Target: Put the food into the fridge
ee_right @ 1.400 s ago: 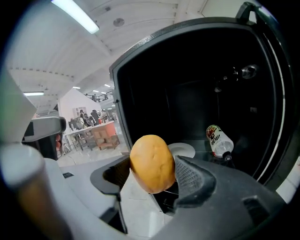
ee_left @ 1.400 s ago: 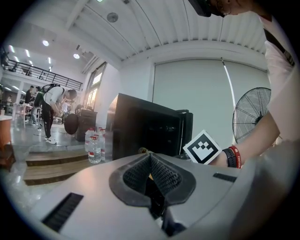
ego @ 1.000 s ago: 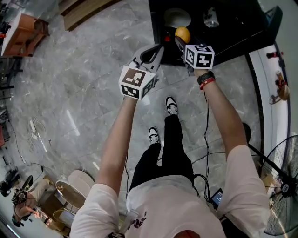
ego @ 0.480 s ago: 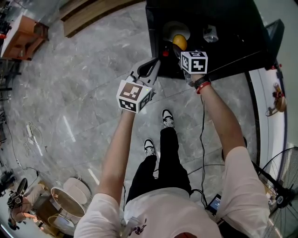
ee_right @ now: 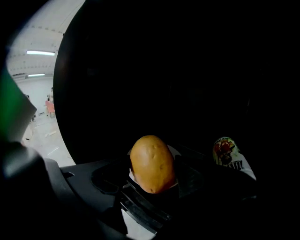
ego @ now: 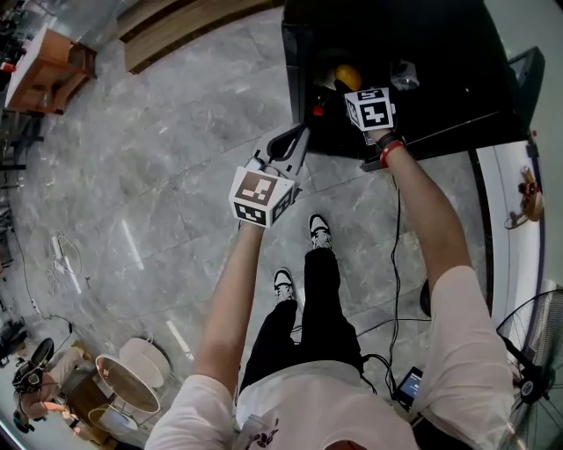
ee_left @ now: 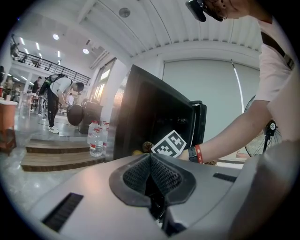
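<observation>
My right gripper (ego: 345,81) is shut on a yellow-brown potato (ego: 348,76) and reaches into the dark inside of the black fridge (ego: 440,88). In the right gripper view the potato (ee_right: 152,163) stands upright between the jaws, with something white just behind it. A small item with a colourful label (ee_right: 225,151) sits to its right in the fridge. My left gripper (ego: 293,141) hangs shut and empty outside the fridge's front left corner. In the left gripper view its ribbed pads (ee_left: 138,174) meet, and the fridge (ee_left: 145,110) stands ahead.
Grey marble floor (ego: 158,176) spreads to the left, with wooden steps (ego: 176,26) beyond. A white counter (ego: 515,189) and a fan (ego: 537,360) stand to the right. Water bottles (ee_left: 95,139) sit on the steps, and a person (ee_left: 55,101) bends over far left.
My right gripper has carried the potato up and deeper into the fridge. The left gripper has dropped slightly and stayed shut.
</observation>
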{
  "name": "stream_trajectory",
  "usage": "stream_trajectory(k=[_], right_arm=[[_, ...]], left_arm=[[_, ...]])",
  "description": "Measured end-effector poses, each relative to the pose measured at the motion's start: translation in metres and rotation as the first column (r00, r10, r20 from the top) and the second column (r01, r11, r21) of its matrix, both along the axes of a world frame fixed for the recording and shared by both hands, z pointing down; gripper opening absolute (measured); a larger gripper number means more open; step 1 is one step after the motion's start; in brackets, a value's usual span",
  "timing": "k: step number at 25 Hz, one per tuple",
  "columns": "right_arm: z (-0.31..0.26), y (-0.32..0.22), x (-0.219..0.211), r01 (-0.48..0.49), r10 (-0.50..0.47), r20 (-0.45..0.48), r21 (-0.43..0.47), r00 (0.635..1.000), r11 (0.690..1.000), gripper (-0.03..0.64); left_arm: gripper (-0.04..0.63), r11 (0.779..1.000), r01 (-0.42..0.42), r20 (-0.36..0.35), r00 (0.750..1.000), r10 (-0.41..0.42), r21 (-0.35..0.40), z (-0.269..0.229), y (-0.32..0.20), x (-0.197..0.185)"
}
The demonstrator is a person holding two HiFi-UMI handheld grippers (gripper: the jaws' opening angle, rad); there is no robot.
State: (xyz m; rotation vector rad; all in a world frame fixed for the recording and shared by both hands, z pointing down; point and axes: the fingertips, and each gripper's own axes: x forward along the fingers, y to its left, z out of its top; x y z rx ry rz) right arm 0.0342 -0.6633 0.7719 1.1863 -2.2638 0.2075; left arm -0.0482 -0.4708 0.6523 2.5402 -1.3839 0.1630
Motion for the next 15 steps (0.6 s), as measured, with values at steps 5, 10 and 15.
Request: stream_trajectory(k=[5,10,15], right_arm=[[0.002,-0.009,-0.013,0.095,-0.091,-0.097,0.041,0.991,0.995,0.315],[0.010,-0.015,-0.018,0.083,-0.082,-0.078,0.006,0.994,0.997,0.316],[0.012,-0.017,-0.027,0.085,-0.087,-0.060,-0.029,0.994,0.996,0.316]], left_arm=[[0.019,1.000,0.025,-0.021,0.999,-0.026,-0.014,0.005,0.009,-0.006],[0.020,0.999,0.040,-0.020,0.999,-0.040,-0.027,0.009,0.013,-0.014],[0.020,0.998,0.050,-0.029,0.998,-0.051,-0.023,0.004,0.013,-0.019]])
